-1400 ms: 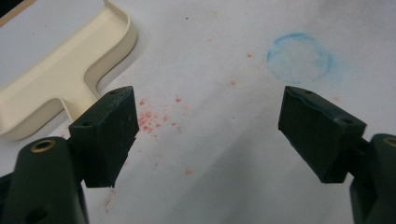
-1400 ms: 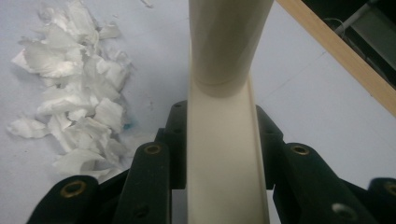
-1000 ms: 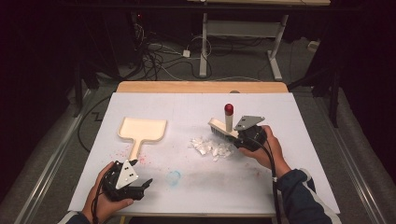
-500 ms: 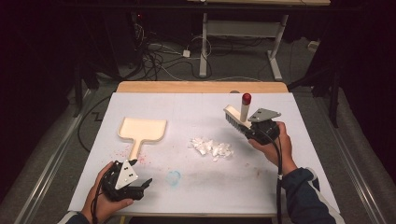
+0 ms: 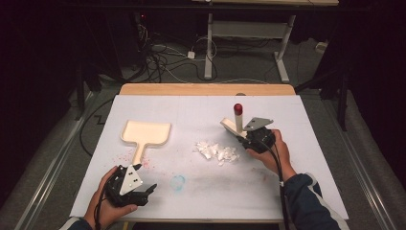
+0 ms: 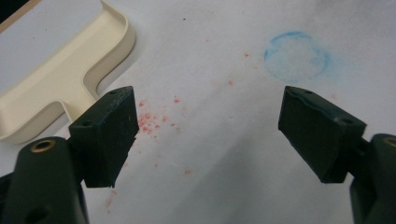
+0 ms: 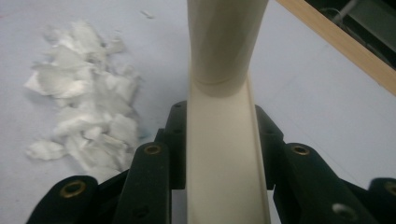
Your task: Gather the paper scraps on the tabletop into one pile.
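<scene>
Your right gripper (image 5: 246,138) pinches the cream brush (image 5: 233,125) right of the table's (image 5: 306,143) centre; the paper scraps (image 5: 218,151) lie just left. Your left gripper (image 5: 143,188), jaws spread and empty, rests nearest the dustpan (image 5: 146,134).

Smooth cream plastic dustpan (image 5: 145,133), matt white paper scraps (image 5: 218,152), wooden table edge (image 5: 206,89)

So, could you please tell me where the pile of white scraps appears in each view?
High view: white scraps at table centre, left of the right tongs.
Left gripper view: not in it.
Right gripper view: scraps at left.
Shared landmark: the cream brush.
</scene>
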The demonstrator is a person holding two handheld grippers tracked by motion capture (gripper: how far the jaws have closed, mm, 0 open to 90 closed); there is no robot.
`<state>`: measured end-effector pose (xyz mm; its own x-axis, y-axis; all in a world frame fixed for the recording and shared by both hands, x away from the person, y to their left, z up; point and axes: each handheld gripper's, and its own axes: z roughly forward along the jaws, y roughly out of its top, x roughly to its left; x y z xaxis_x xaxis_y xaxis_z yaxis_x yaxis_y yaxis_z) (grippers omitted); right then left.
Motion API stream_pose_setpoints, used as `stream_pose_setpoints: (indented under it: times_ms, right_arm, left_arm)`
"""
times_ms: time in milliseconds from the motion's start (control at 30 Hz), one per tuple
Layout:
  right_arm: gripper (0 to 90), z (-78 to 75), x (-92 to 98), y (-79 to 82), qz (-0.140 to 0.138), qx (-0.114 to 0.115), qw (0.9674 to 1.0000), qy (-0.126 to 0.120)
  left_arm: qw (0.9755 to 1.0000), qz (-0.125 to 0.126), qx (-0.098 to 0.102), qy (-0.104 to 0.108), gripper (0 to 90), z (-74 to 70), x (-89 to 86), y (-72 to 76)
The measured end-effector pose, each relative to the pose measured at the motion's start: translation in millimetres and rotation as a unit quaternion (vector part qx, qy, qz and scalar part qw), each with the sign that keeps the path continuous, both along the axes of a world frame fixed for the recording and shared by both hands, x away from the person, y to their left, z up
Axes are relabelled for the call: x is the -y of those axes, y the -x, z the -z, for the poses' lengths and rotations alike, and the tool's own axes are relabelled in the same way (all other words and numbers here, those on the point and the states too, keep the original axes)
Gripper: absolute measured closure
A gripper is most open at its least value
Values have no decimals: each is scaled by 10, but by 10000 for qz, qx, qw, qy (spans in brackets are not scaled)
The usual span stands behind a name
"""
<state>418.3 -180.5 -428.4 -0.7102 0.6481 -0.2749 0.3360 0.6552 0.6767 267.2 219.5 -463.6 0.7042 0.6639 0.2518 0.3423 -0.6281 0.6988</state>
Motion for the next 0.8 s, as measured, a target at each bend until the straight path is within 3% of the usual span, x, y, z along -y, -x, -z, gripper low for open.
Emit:
stream_pose_setpoints:
  times_ms: [167, 333, 533, 633, 733, 800]
  right_arm:
    - [674, -60, -190, -62, -499, 27, 9984, -269]
    - [674, -72, -495, -258, -639, 256, 9975, 131]
    - [674, -70, -757, -509, -960, 363, 9945, 218]
    - [674, 8, -852, -578, -1231, 349, 9907, 466]
    - [674, 36, -869, -562, -1522, 218, 9871, 436]
    - [674, 40, -849, -521, -1759, 193, 9827, 552]
  left_arm:
    - [10000, 14, -23, -9, 194, 7, 8, -10]
    - [10000, 0, -48, -24, 194, 16, -2, -30]
    - [10000, 14, -86, -45, 194, 27, 4, -31]
    - [9999, 39, -92, -53, 194, 30, 4, -30]
    - [9999, 50, -112, -52, 194, 36, 1, -33]
    - [9999, 45, -113, -48, 194, 40, 2, -36]
